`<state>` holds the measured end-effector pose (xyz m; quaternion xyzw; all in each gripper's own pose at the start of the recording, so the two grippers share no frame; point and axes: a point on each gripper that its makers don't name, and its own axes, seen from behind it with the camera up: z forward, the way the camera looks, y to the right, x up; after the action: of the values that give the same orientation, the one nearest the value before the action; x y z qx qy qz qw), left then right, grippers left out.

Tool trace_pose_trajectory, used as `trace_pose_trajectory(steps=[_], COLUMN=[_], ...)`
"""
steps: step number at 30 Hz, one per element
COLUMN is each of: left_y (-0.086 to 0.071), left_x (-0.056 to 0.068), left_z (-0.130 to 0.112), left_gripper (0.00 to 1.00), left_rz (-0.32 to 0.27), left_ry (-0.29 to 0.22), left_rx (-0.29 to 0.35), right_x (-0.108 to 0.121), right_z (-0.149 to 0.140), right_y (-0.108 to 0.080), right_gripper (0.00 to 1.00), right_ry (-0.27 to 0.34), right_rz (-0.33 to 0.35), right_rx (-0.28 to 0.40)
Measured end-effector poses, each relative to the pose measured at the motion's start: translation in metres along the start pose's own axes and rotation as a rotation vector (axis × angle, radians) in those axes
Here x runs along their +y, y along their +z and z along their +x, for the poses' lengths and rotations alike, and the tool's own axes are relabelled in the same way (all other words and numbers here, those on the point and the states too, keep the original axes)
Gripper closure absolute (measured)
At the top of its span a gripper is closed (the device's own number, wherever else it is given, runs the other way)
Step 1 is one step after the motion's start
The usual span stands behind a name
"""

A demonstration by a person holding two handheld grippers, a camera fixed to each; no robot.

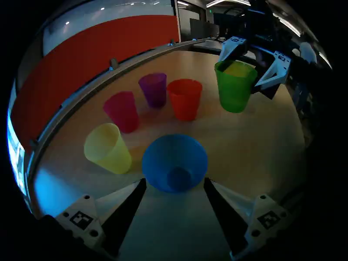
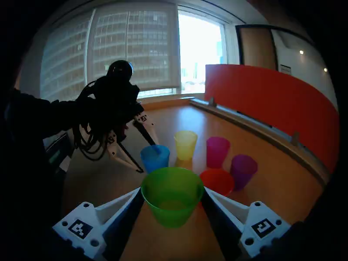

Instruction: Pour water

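Green cup (image 2: pixel 172 198), upright, clamped in my right gripper (image 2: pixel 172 190).
Blue cup (image 1: pixel 175 163) stands between my left gripper (image 1: pixel 174 179) fingers, grip unclear; the green cup lies ahead-right of it, well apart.

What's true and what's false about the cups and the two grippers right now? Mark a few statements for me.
1. The green cup sits between the fingers of the right gripper. True.
2. The blue cup lies tipped on its side. False: it stands upright between the fingers of the left gripper.
3. The yellow cup is stacked inside the pink cup. False: they stand side by side, apart.
4. The purple cup stands beside the red cup. True.
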<state>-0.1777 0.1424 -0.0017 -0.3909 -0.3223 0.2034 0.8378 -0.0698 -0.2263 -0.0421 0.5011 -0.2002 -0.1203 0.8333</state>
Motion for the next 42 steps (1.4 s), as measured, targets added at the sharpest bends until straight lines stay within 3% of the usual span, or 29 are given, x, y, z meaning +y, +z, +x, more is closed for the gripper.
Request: trace_pose_trajectory(steps=[15,29,42], left_y=[-0.027,-0.041,-0.046], left_x=[-0.006,-0.009,-0.012], left_z=[-0.011,-0.015,-0.015], left_gripper=[0.01,0.01,0.02], left_rz=[0.034,0.063,0.077], left_ry=[-0.008,-0.012,-0.026], left_rx=[0.019,0.036,0.047], right_x=[-0.008,-0.009,-0.009], right_z=[-0.021,-0.036,-0.045], right_y=[0.024,0.048,0.051], right_gripper=[0.09,0.09,0.09], right_ry=[-0.032,-0.045,-0.041], right_rz=[0.043,0.068,0.068], right_rx=[-0.091,-0.151,-0.169])
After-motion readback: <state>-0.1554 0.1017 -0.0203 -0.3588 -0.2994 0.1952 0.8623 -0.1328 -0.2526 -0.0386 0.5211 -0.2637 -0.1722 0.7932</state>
